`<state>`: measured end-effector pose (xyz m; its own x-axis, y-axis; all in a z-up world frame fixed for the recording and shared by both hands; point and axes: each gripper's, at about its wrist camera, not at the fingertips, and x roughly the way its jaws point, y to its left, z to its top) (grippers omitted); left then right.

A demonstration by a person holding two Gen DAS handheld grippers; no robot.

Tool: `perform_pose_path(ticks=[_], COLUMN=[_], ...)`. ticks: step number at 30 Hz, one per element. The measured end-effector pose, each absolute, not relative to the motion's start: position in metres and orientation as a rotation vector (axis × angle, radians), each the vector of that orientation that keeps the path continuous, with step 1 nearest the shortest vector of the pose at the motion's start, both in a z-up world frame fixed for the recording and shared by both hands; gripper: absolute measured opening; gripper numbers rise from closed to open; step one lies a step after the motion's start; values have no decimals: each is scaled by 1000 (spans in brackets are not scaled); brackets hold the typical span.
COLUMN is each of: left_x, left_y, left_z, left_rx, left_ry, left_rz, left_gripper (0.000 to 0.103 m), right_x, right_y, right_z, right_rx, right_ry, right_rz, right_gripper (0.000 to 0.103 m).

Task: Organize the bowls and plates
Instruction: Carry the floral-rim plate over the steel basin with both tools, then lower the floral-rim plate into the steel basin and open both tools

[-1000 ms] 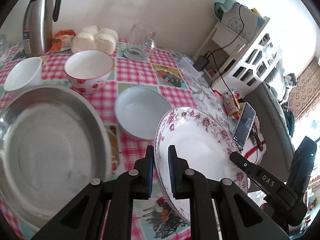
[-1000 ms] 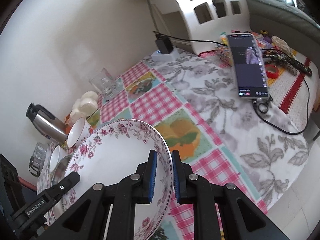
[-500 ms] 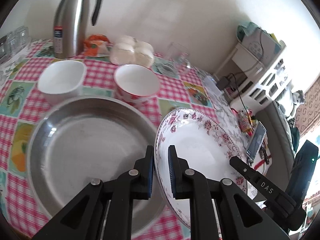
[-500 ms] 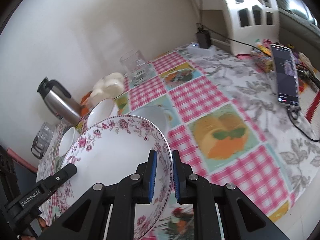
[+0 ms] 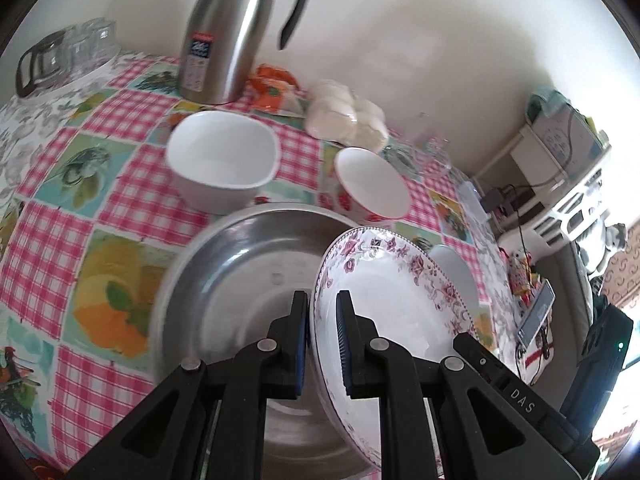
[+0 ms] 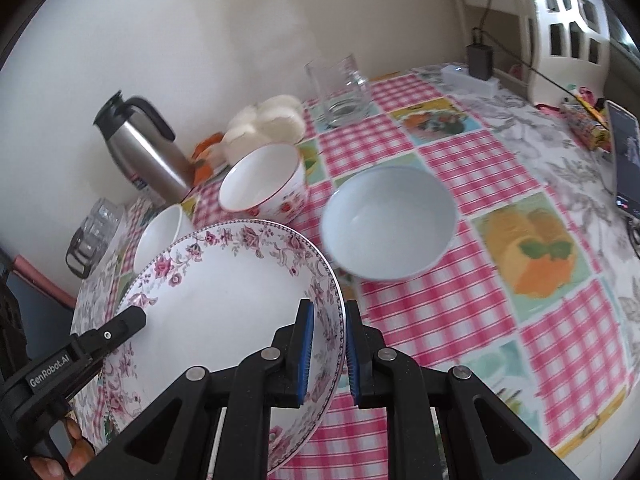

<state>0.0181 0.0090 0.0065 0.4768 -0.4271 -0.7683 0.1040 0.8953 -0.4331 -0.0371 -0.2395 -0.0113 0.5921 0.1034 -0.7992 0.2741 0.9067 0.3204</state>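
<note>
Floral plate (image 5: pixel 404 300) now above steel pan (image 5: pixel 240 280), earlier beside it, tilted, both grippers' fingers (image 5: pixel 344 344) (image 6: pixel 306 344) clamping opposite rims

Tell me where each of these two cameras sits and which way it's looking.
Left wrist: on the left gripper, looking down along its jaws at the steel basin and thermos; the right gripper's arm shows at right.
Right wrist: on the right gripper, facing the pale blue bowl; the left gripper and fingertips show at lower left.
Shared: the floral plate, clamped at opposite rims.
</note>
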Motion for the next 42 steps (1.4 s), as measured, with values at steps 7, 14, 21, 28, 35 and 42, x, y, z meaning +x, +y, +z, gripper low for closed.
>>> perform_pose_path(ticks=[7,14,21,28,35,42], left_x=[23,29,34,35,34,33], left_y=[29,44,48,40,34,25], left_z=[-3,-15,-30,-37,-45,-48], left_rx=[-354,-337,-321,-281,-279,-243], left_ry=[1050,1085,1134,1170,1215,1235], left_rz=[-289,-244,-200,-207,-219,-196], left_gripper=[14,14,14,14,17,24], right_x=[-24,-16,-8,-6,-6,-5], right_y=[-218,-202,-190,-193,-197,-201], right_z=[-25,-34,-45,-52,-55,-54], right_rx=[430,409,377,380,368,345], right_ry=[990,1012,1041,1054,1065,1070], right_rz=[-88,-67,-67,-90,-104,-98], right_gripper=[16,16,16,17,19,17])
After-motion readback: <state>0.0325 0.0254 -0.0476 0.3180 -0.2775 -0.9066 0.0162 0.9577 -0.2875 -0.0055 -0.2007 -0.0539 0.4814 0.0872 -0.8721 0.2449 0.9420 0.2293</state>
